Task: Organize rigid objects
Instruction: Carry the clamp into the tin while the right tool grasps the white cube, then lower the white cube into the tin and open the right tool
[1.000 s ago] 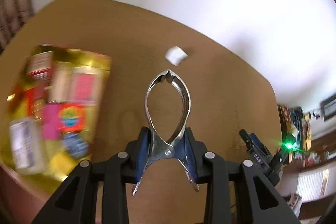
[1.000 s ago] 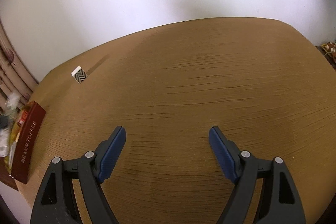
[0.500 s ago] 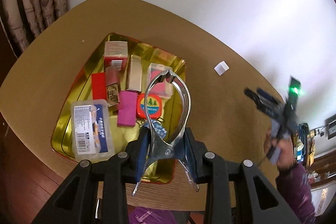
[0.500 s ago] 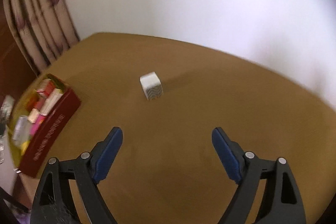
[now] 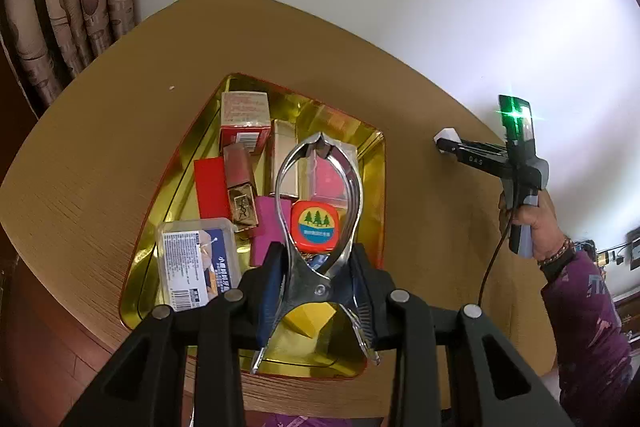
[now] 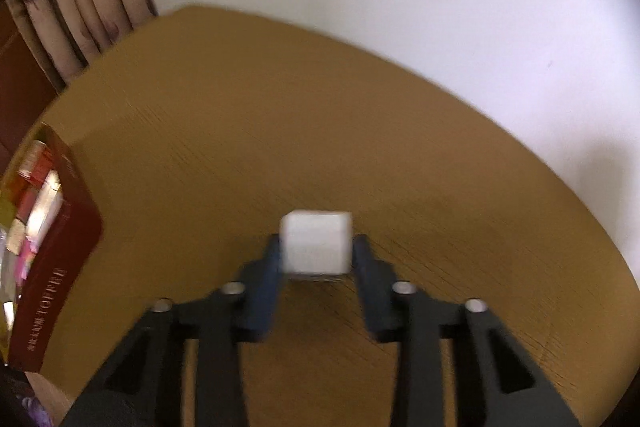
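A: Right wrist view is smeared with motion blur, so the wooden table (image 6: 248, 131) shows its grain only in streaks, and the red-sided tin (image 6: 56, 267) at the left edge is cut off by the frame, its lettering too soft to read. What do you get from the other side?

B: Left wrist view is sharp. The gold tray (image 5: 372, 187) sits on the table, its near corner covered by the left gripper (image 5: 318, 279), whose blue pads are clenched on the handles of a steel clamp (image 5: 320, 187). The clamp's closed tips hang over the tray, hiding part of a pink box beneath.

A: Contents?

B: A clear plastic case (image 5: 192, 259) with a printed label, a red carton (image 5: 244, 119) at the far end, an orange tape measure (image 5: 316, 227) seen through the clamp's loop, a yellow piece (image 5: 310, 315) half hidden below the pivot. Several others overlap and I cannot sort them.

A: And the white cube (image 6: 316, 243)?

B: On the bare table to the right of the tray, well apart from it. In my view only its top pokes past the right gripper (image 5: 444, 145).

A: From here it is a plain white block, rounded corners, any markings lost to blur. The right gripper (image 6: 316, 259) has a pad on each side, seemingly touching; whether they truly grasp it I cannot tell
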